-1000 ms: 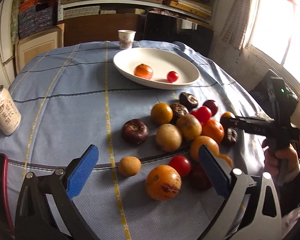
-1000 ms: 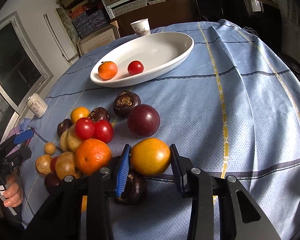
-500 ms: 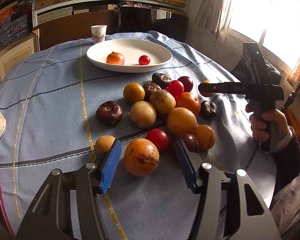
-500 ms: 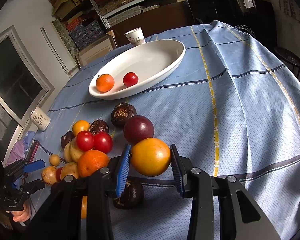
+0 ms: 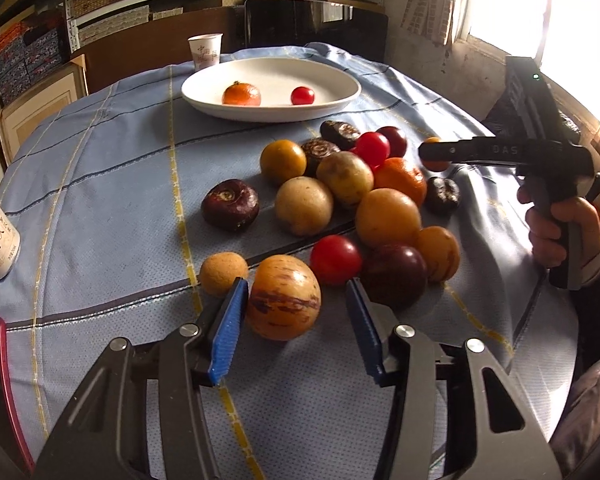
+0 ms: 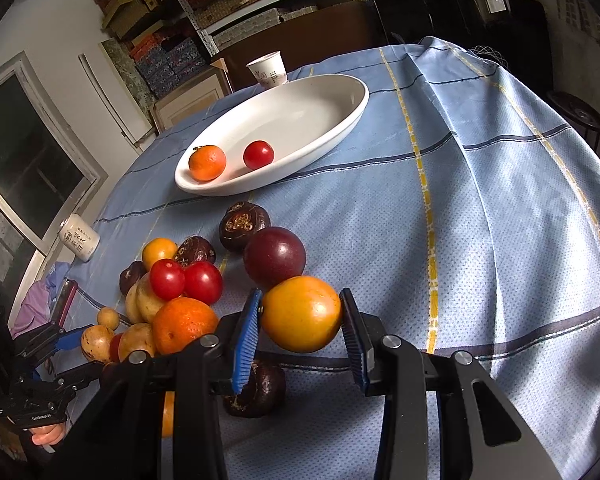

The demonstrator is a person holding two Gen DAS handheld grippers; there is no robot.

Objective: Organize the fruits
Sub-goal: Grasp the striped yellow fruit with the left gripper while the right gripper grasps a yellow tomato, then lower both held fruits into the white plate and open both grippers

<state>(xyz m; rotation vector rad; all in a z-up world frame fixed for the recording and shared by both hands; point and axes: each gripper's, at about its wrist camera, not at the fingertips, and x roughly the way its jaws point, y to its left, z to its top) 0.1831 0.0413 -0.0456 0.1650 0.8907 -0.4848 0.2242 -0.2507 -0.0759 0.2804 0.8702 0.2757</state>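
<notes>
Dish with mandarin and tomato; right claw pinching orange fruit, left claw spread.

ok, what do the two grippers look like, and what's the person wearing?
Both grippers, left and right: black frames, silver pivot bolts, ribbed blue pads. The right one has a pistol handle, white lettering and a green light. The person wears a dark sleeve with a pale cuff.

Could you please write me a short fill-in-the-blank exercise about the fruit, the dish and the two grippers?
1. The white dish holds ____ fruits.
2. The right gripper is shut on a ____ fruit.
3. The paper cup stands just ____ the dish.
4. The left gripper has just been closing around a streaked ____ fruit.

Missing words: two; yellow-orange; behind; orange
</notes>
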